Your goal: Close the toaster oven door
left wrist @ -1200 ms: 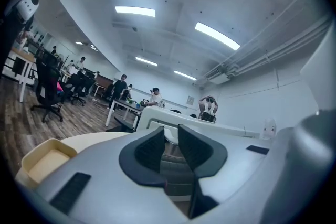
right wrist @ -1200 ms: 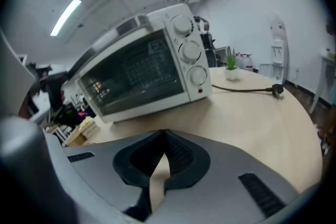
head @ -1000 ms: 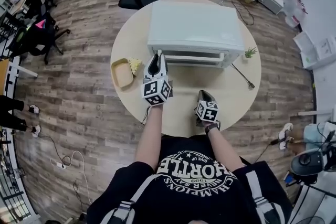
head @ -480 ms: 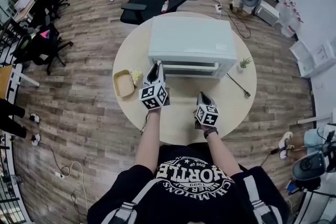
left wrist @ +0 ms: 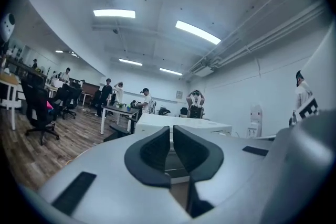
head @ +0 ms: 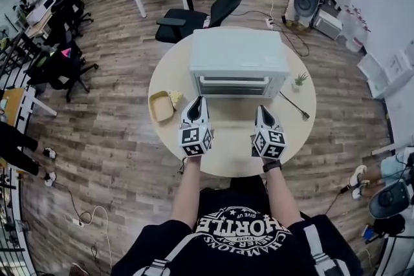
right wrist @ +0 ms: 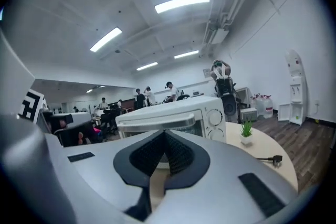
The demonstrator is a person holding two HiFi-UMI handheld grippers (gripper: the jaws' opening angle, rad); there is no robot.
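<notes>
Withdrawn from the oven door (head: 233,84), apparently already shut, are the left gripper (head: 196,105), jaws just narrowed to an empty slit, and right gripper (head: 264,114), closed empty.

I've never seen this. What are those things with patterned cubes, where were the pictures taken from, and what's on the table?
No robot: a person holds a two-jaw tool in each hand, the left gripper and right gripper; the cubes belong to them. One camera sits on the person's head, looking down; one rides on each gripper. On the round table: a toaster oven, its door shut, a yellow tray, a small plant, a plug. Neither gripper holds anything: the right's jaws are shut, the left's have just been closing to a slit.
</notes>
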